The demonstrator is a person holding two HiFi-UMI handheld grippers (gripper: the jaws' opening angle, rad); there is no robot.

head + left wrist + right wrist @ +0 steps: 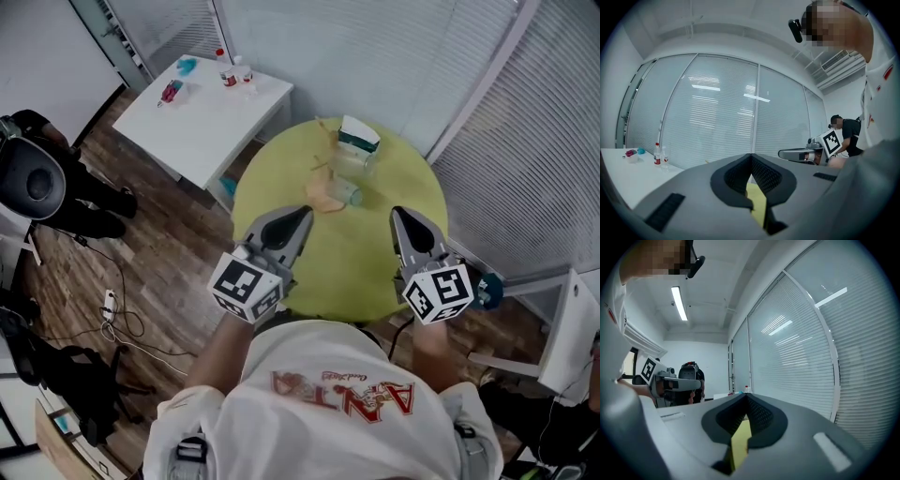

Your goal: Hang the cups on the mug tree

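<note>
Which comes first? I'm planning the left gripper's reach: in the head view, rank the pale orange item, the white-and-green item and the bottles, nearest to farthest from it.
1. Pale orange item, on the yellow table, just ahead of the left gripper.
2. White-and-green item, near the yellow table's far edge.
3. Bottles, on the white table beyond, to the left.

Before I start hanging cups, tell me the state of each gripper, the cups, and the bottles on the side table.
left gripper: shut, nothing between its jaws.
right gripper: shut, nothing between its jaws.
cups: grouped on the far part of the yellow table, none held.
bottles: upright on the white table.
</note>
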